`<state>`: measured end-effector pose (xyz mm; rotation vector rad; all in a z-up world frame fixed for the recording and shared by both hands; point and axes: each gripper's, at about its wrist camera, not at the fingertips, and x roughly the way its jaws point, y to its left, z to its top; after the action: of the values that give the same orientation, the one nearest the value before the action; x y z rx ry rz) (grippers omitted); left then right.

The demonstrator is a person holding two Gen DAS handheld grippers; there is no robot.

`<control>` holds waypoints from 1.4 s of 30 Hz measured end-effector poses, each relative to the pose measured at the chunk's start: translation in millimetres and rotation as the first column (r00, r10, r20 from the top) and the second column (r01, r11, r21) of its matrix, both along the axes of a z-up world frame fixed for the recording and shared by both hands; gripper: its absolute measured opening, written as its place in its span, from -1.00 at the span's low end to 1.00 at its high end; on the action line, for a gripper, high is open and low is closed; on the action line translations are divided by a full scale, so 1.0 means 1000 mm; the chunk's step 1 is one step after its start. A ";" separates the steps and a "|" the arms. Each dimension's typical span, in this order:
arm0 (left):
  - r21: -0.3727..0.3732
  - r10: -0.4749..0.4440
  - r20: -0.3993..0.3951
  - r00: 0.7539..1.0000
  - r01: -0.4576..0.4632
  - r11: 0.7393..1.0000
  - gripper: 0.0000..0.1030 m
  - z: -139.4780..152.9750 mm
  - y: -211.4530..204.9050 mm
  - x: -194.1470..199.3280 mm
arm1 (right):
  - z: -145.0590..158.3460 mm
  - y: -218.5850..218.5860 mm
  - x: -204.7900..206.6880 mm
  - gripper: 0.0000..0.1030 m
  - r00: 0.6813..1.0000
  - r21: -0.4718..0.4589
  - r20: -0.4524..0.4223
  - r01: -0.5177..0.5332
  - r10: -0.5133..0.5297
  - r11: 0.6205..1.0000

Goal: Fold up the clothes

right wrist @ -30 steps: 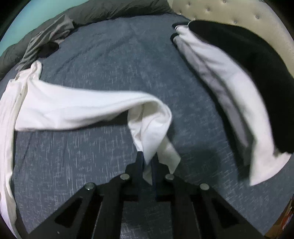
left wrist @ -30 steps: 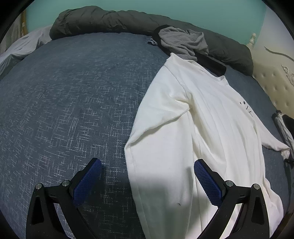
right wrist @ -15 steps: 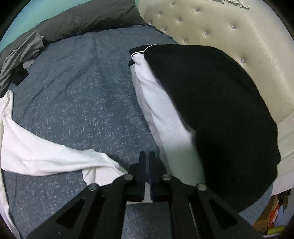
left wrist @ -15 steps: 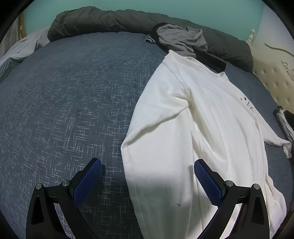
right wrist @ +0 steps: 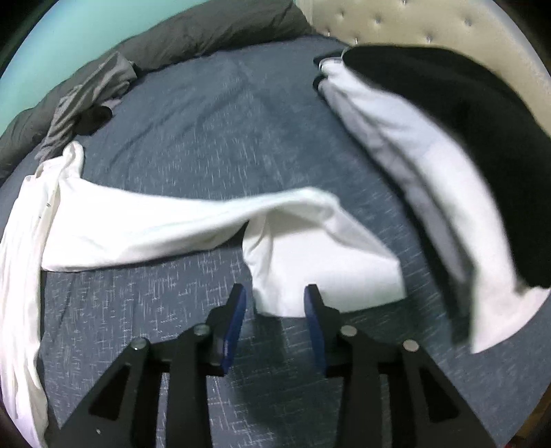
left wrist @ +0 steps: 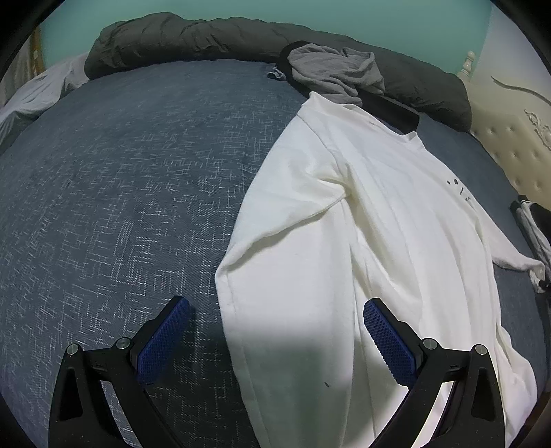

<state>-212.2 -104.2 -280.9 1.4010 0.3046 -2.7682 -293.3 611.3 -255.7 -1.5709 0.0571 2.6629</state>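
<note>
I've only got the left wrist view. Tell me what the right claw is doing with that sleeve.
Observer: The right claw is opening; the white shirt sleeve cuff lies on the bed just ahead of its tips, and the pads are not pressing it.
Operator: Report what's beside it on the right.
Observer: A black-and-white garment lies by the tufted headboard, apart from the cuff.
Operator: Say how the sleeve lies.
Observer: It stretches out sideways from the shirt body, with the cuff end bent back toward the claw.
</note>
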 end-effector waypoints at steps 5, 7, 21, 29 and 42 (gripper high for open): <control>0.001 0.005 0.003 1.000 -0.005 1.000 0.99 -0.001 -0.002 -0.002 | -0.016 -0.007 -0.008 -0.42 0.999 0.046 0.049 -0.027 0.025 0.999; 0.000 0.004 0.005 1.000 -0.004 1.000 0.99 -0.001 -0.002 -0.003 | -0.019 -0.007 -0.009 -0.80 0.998 0.061 0.055 -0.031 0.028 0.998; 0.013 0.002 -0.009 1.000 -0.002 1.000 0.99 0.003 -0.002 0.001 | 0.062 0.035 0.025 -0.93 0.998 0.129 -0.034 -0.054 0.059 0.990; 0.019 0.004 -0.014 1.000 -0.004 1.000 0.99 0.005 -0.003 0.001 | 0.057 0.043 0.044 -0.93 0.992 0.160 0.037 -0.124 0.119 0.979; 0.025 0.016 -0.020 1.000 -0.015 1.000 0.99 0.008 -0.009 0.001 | 0.007 0.047 0.071 -0.91 0.986 0.162 0.152 -0.086 0.061 0.983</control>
<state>-211.2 -112.8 -272.9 1.3704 0.3504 -2.7772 -222.0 658.4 -248.9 -1.7384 -0.2295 2.5171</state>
